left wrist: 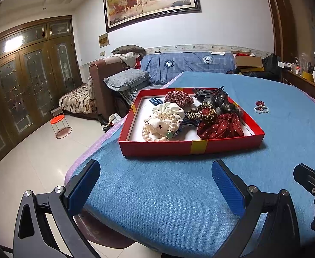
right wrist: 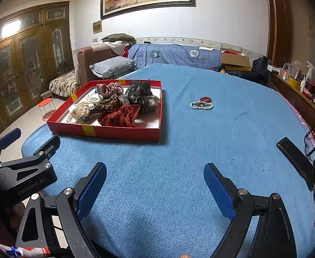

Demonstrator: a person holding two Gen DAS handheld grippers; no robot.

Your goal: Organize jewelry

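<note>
A red shallow box [left wrist: 161, 148] [right wrist: 123, 132] sits on the blue tablecloth, holding several scrunchies, dark hair clips and a pearl bracelet [left wrist: 155, 138] [right wrist: 71, 119]. Outside the box lie a pale bead bracelet [left wrist: 261, 109] [right wrist: 201, 105] and a red bead bracelet [left wrist: 259, 102] [right wrist: 205, 99], close together on the cloth. My left gripper [left wrist: 155, 185] is open and empty, above the cloth in front of the box. My right gripper [right wrist: 155, 187] is open and empty, to the right of the box and short of the loose bracelets. The left gripper also shows in the right wrist view [right wrist: 30, 142].
The round table's edge [left wrist: 80, 161] drops to white floor tiles on the left. A black phone [right wrist: 297, 161] and glasses [right wrist: 314, 137] lie near the table's right edge. A sofa [right wrist: 174, 54] stands behind, a cluttered sideboard [right wrist: 297, 86] at the right.
</note>
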